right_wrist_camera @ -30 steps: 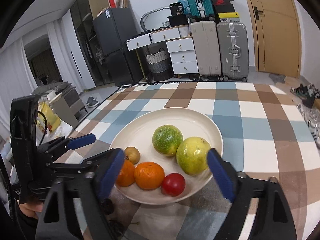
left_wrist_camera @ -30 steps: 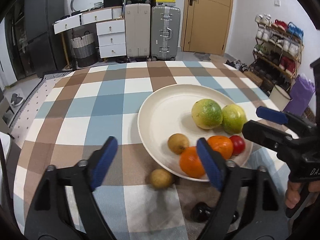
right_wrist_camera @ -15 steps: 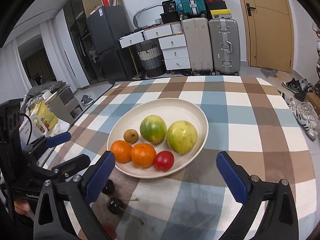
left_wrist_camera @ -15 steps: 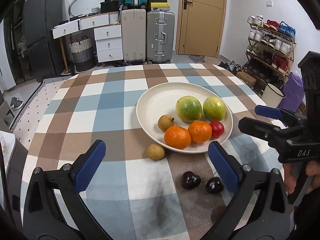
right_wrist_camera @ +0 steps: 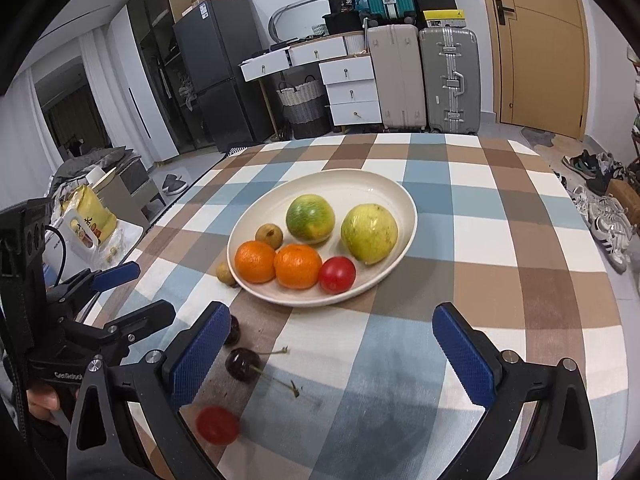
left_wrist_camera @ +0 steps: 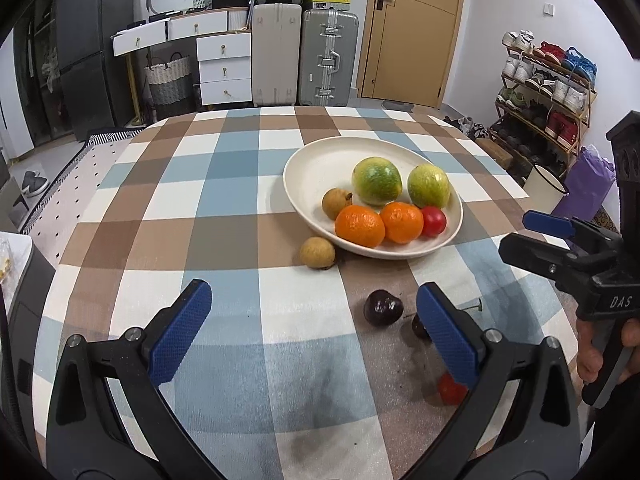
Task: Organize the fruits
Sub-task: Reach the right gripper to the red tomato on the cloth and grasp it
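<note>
My left jaws [left_wrist_camera: 310,334] are wide open and hold nothing. A small brown fruit [left_wrist_camera: 317,253] sits on the worktop [left_wrist_camera: 224,208], touching the plate [left_wrist_camera: 316,164]. I think it goes in next. My right jaws [right_wrist_camera: 330,354] are empty too, near the cherries [right_wrist_camera: 240,364].

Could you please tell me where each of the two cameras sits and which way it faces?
Left wrist: on the left gripper, looking down along its open blue fingers at the plate; the right gripper and a hand show.
Right wrist: on the right gripper, left of the plate's centre; the left gripper and a hand show.
Shared: plate, oranges, dark cherries, suitcases.
</note>
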